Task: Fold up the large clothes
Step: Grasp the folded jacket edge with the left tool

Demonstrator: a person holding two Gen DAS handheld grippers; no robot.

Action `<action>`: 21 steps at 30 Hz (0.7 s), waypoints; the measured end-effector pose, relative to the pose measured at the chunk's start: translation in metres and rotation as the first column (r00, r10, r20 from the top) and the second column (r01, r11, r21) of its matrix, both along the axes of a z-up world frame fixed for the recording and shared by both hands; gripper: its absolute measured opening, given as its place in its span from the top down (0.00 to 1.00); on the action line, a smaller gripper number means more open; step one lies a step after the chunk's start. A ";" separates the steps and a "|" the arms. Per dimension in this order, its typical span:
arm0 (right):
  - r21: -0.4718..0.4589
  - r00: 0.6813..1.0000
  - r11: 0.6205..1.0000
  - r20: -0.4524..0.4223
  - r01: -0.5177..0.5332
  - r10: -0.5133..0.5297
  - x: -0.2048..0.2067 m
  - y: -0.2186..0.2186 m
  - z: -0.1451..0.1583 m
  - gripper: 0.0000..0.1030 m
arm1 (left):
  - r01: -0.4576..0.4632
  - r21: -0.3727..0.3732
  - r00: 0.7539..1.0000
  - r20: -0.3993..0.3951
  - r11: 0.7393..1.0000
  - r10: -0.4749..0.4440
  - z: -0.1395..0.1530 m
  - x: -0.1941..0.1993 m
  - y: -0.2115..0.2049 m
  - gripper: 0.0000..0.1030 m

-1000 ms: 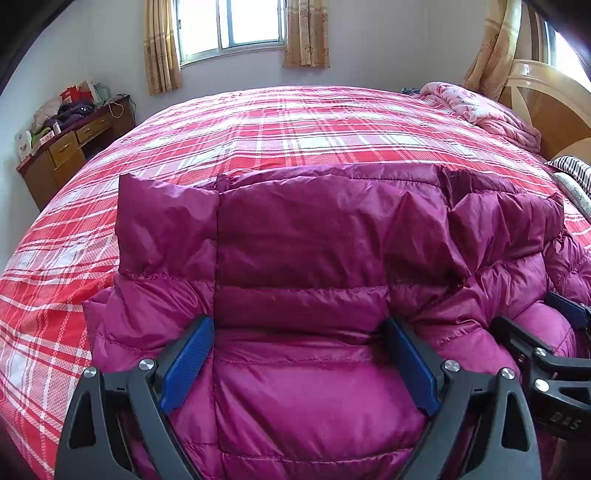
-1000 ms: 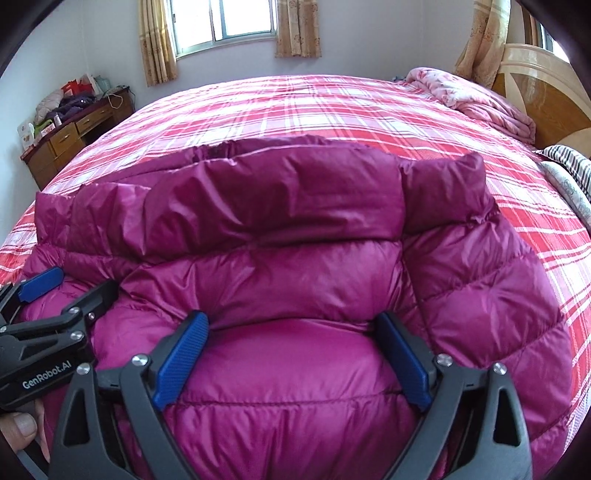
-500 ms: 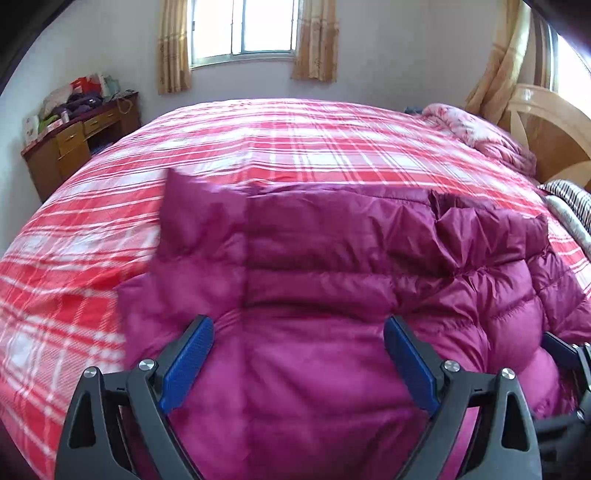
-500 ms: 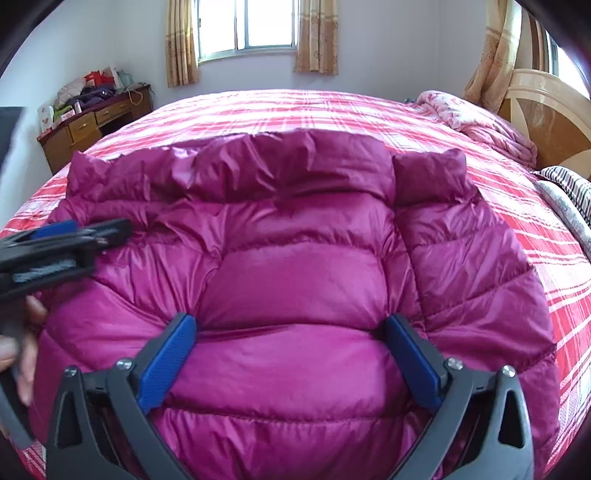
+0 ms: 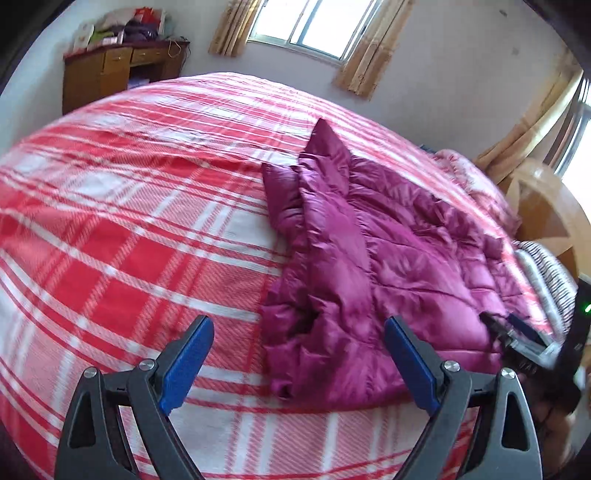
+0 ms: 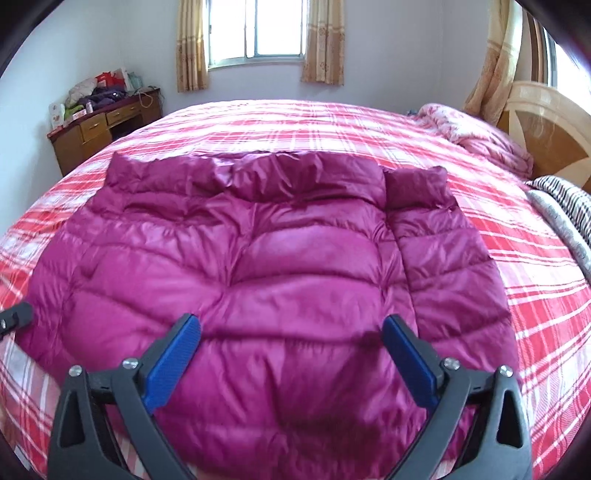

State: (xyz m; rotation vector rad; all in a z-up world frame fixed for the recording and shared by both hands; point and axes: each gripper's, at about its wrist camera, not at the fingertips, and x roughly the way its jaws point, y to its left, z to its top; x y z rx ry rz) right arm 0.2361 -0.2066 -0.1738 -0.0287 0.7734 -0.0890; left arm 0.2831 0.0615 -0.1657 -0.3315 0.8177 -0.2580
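A magenta quilted down jacket lies folded into a rough rectangle on the red plaid bed. In the left wrist view the jacket lies to the right of centre, seen from its left end. My left gripper is open and empty above the bedspread, off the jacket's left edge. My right gripper is open and empty, held above the jacket's near part. The right gripper also shows at the right edge of the left wrist view. A tip of the left gripper shows at the left edge of the right wrist view.
A wooden desk with clutter stands at the far left by the wall. A pink quilt and a striped blanket lie near the wooden headboard at the right. A curtained window is on the far wall.
Both grippers have lifted off the jacket and pulled back. The left one has swung to the left, off the jacket's edge. The jacket lies flatter on the bed.
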 end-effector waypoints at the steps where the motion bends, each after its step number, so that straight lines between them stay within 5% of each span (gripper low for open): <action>1: -0.016 1.000 1.000 -0.007 -0.003 0.003 0.000 0.002 -0.005 0.02 | 0.001 -0.014 1.000 -0.007 1.000 -0.001 -0.003 0.000 -0.002 0.09; 4: -0.006 1.000 1.000 -0.026 0.007 -0.007 0.008 -0.004 -0.015 0.00 | 0.015 -0.028 0.999 -0.042 1.000 -0.016 -0.013 0.006 -0.012 0.09; 7: -0.018 0.999 1.000 -0.049 0.004 -0.005 0.014 -0.004 -0.019 0.00 | 0.024 -0.044 1.000 0.003 0.999 -0.024 -0.011 0.004 -0.016 0.13; 9: -0.033 0.999 0.999 -0.050 0.005 -0.007 0.013 0.001 -0.021 0.00 | 0.032 -0.075 0.999 0.014 0.997 -0.031 -0.015 0.005 -0.016 0.29; 10: -0.027 0.999 1.000 -0.051 0.007 -0.008 0.014 0.000 -0.021 0.00 | 0.051 -0.108 0.999 0.016 0.993 -0.049 -0.018 0.007 -0.014 0.49; 11: -0.024 0.998 1.000 -0.056 0.004 -0.005 0.014 -0.001 -0.022 0.00 | 0.064 -0.135 0.998 0.008 0.989 -0.063 -0.021 0.010 -0.014 0.59; 14: -0.017 0.999 1.000 -0.054 0.010 -0.011 0.015 0.000 -0.022 0.00 | 0.081 -0.197 0.997 0.017 0.977 -0.079 -0.023 0.012 -0.015 0.80; 17: -0.012 0.998 1.000 -0.049 0.025 -0.026 0.011 0.004 -0.022 0.00 | 0.093 -0.225 0.995 0.060 0.970 -0.081 -0.012 0.006 -0.013 0.90; 21: -0.004 0.999 1.000 -0.041 0.015 -0.016 0.004 0.018 -0.021 0.00 | 0.140 -0.262 0.984 0.147 0.955 -0.104 0.016 -0.005 -0.002 0.92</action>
